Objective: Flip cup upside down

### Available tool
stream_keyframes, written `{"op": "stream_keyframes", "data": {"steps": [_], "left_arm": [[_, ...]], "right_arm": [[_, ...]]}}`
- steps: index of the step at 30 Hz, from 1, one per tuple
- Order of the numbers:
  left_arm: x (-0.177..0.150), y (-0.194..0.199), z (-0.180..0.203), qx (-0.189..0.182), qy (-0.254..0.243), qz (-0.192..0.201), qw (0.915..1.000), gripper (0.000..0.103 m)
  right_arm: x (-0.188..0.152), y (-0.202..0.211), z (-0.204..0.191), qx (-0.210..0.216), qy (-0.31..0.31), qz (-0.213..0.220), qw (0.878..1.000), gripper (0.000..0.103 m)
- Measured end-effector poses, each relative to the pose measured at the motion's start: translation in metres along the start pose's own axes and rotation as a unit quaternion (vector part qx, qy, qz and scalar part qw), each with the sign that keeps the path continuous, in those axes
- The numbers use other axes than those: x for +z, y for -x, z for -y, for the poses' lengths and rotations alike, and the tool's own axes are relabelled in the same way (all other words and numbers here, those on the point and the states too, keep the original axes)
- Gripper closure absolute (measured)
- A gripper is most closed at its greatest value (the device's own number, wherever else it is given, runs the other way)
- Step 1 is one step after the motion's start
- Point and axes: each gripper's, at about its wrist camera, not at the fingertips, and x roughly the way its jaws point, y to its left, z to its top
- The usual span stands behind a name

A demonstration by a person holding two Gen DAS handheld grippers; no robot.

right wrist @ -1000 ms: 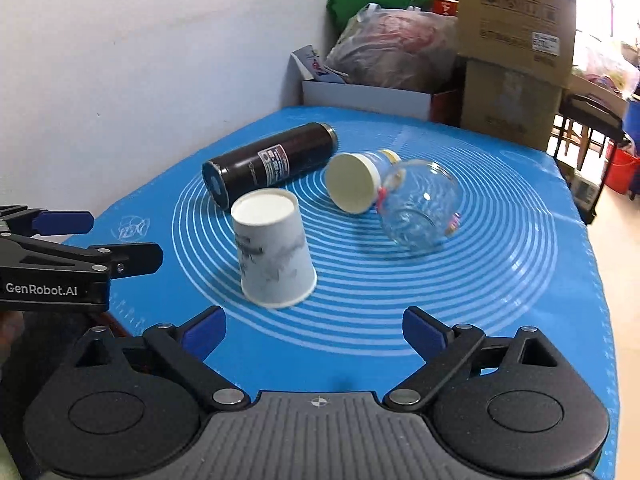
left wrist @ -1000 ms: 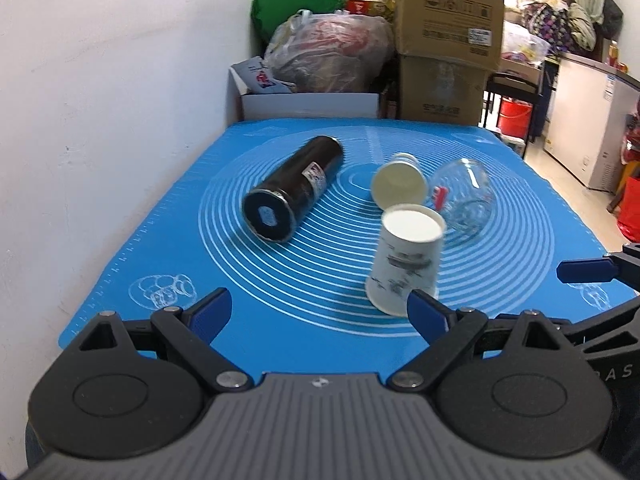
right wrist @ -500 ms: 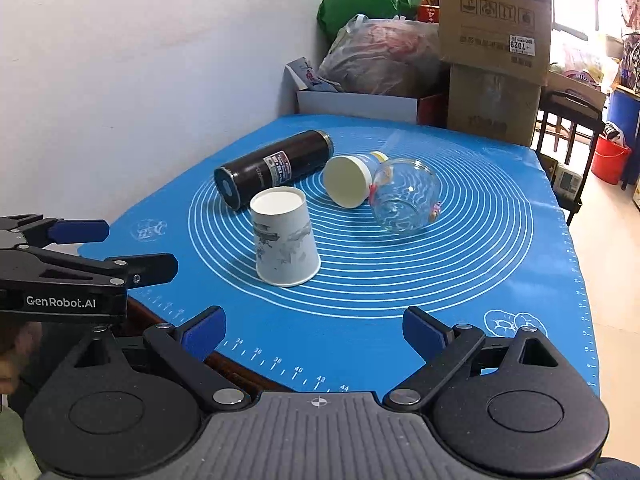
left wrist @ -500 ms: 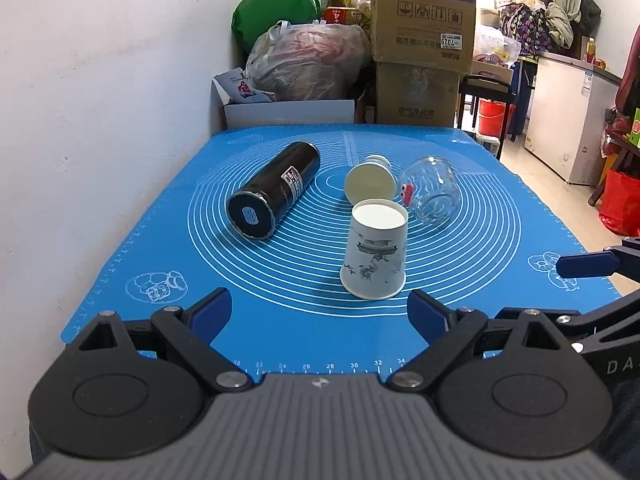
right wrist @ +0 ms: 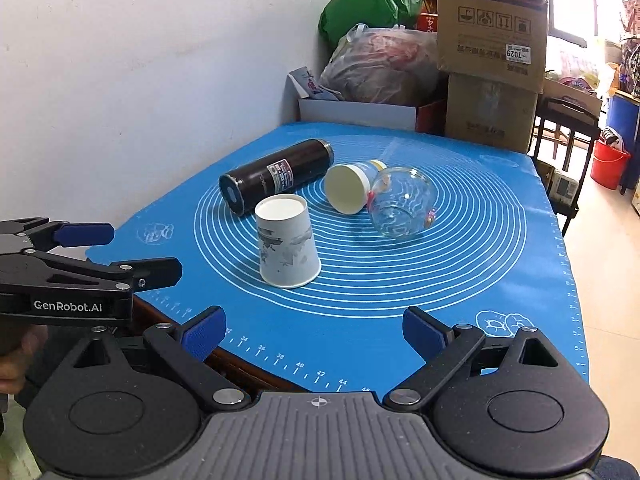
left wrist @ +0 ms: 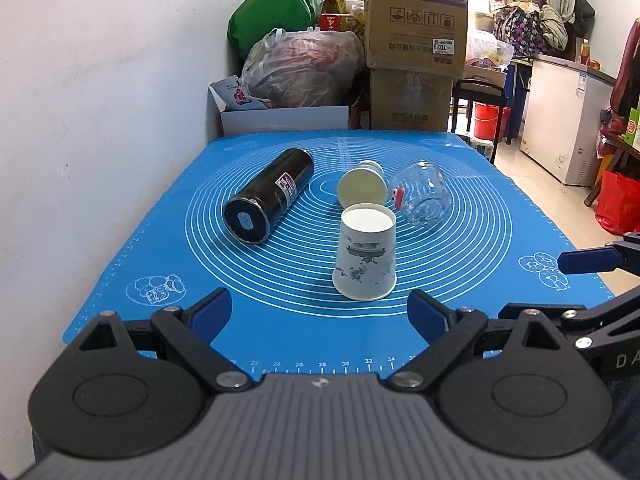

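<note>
A white paper cup with a grey print stands upside down, rim on the blue mat, base up. It also shows in the right wrist view. My left gripper is open and empty, held back near the mat's front edge, short of the cup. My right gripper is open and empty, over the front edge of the mat. The left gripper shows at the left of the right wrist view, and one blue fingertip of the right gripper shows in the left wrist view.
A black flask lies on its side left of the cup. A small white-lidded bottle and a clear glass jar lie behind it. A white wall runs along the left. Cardboard boxes and bags stand behind the table.
Both grippers have drawn back from the cup toward the mat's front edge. The cup stays upside down in the same spot.
</note>
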Motion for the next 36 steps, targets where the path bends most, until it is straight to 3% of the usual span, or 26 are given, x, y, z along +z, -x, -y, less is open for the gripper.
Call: {"op": "stream_keyframes", "data": {"steps": [36], "left_arm": [[-0.0020, 0.0004, 0.0031, -0.005, -0.008, 0.000, 1.0000, 0.009]], "right_arm": [[-0.0029, 0.0074, 0.0026, -0.001, -0.013, 0.002, 1.000, 0.006]]}}
